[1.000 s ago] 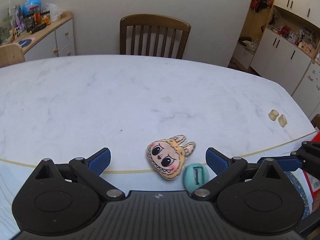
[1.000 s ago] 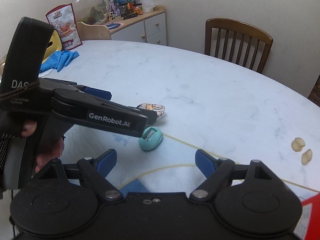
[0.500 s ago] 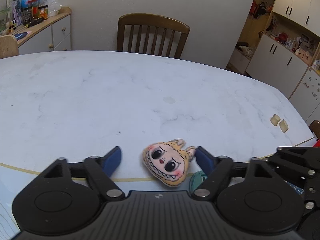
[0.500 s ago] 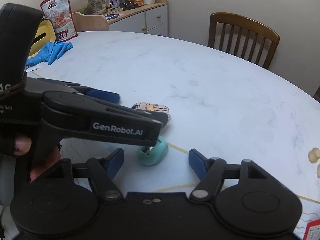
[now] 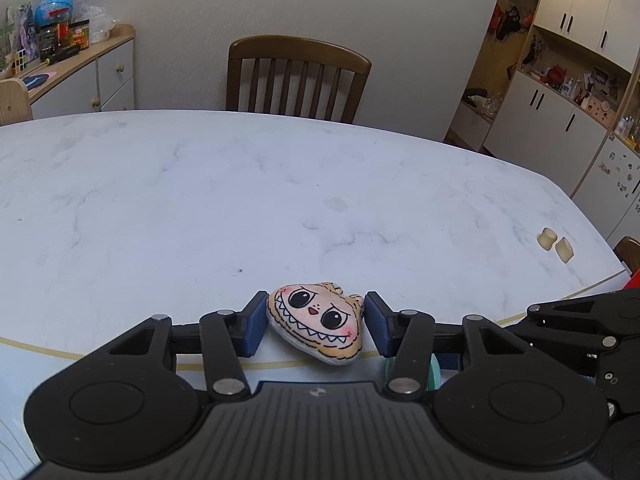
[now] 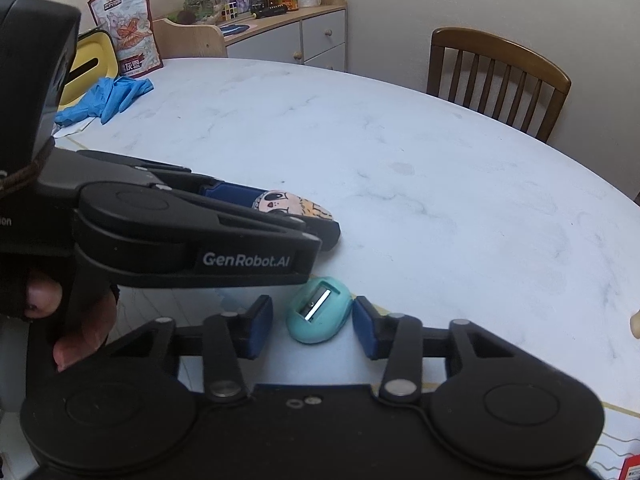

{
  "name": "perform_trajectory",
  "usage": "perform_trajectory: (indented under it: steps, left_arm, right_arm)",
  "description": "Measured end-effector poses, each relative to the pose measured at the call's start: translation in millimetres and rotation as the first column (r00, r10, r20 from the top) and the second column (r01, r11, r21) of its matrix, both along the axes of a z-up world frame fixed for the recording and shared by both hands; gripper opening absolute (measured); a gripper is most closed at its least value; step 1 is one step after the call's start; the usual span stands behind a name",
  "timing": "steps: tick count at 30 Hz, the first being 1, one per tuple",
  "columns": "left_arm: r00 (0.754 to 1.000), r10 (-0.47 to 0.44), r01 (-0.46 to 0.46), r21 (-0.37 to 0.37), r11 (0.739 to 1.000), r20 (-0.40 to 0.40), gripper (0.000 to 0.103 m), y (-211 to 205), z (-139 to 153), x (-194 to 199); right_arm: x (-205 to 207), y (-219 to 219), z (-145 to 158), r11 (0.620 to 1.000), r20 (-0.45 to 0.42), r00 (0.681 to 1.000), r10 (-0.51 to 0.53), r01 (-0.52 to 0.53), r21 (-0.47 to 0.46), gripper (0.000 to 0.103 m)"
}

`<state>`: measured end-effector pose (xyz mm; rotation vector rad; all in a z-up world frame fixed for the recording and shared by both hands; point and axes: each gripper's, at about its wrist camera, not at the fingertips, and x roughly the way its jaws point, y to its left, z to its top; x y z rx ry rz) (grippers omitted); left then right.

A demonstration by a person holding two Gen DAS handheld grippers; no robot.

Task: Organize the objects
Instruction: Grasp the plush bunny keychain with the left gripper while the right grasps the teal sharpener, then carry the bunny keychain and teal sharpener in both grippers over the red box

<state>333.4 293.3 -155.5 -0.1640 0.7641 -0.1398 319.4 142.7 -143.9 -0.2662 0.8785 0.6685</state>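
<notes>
A small plush monster face (image 5: pixel 316 326), tan with big eyes and a toothy grin, lies on the white marble table (image 5: pixel 200 200). My left gripper (image 5: pixel 316 328) has closed around it, both blue pads touching its sides. It also shows in the right wrist view (image 6: pixel 288 205), between the left gripper's fingers. A teal egg-shaped pencil sharpener (image 6: pixel 319 314) lies on the table between the pads of my right gripper (image 6: pixel 312 326). The right pad touches it and the left pad stands a little apart.
Two small beige erasers (image 5: pixel 555 243) lie near the table's right edge. Blue gloves (image 6: pixel 108 96), a yellow box (image 6: pixel 86 66) and a snack bag (image 6: pixel 128 28) sit at the far left. A wooden chair (image 5: pixel 296 76) stands behind the table.
Both grippers moved forward and narrowed. The left one closed onto the plush face; the right one came around the teal sharpener.
</notes>
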Motion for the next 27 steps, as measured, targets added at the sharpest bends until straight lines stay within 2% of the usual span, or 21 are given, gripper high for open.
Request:
perform_trajectory:
  steps: [5, 15, 27]
  left_arm:
    - [1.0, 0.007, -0.007, 0.005, 1.0, -0.013, 0.051, 0, 2, -1]
    - [1.0, 0.003, -0.003, -0.012, 1.0, -0.005, 0.05, 1, 22, -24]
    - [1.0, -0.017, 0.017, -0.014, 1.0, 0.01, 0.05, -22, 72, -69]
  right_arm:
    - [-3, -1, 2, 1.0, 0.01, 1.0, -0.011, 0.011, -0.002, 0.035]
    - [-18, -16, 17, 0.999, -0.002, 0.999, -0.046, 0.046, 0.013, 0.035]
    - [-50, -60, 66, 0.991, -0.012, 0.994, -0.107, 0.107, 0.079, 0.035]
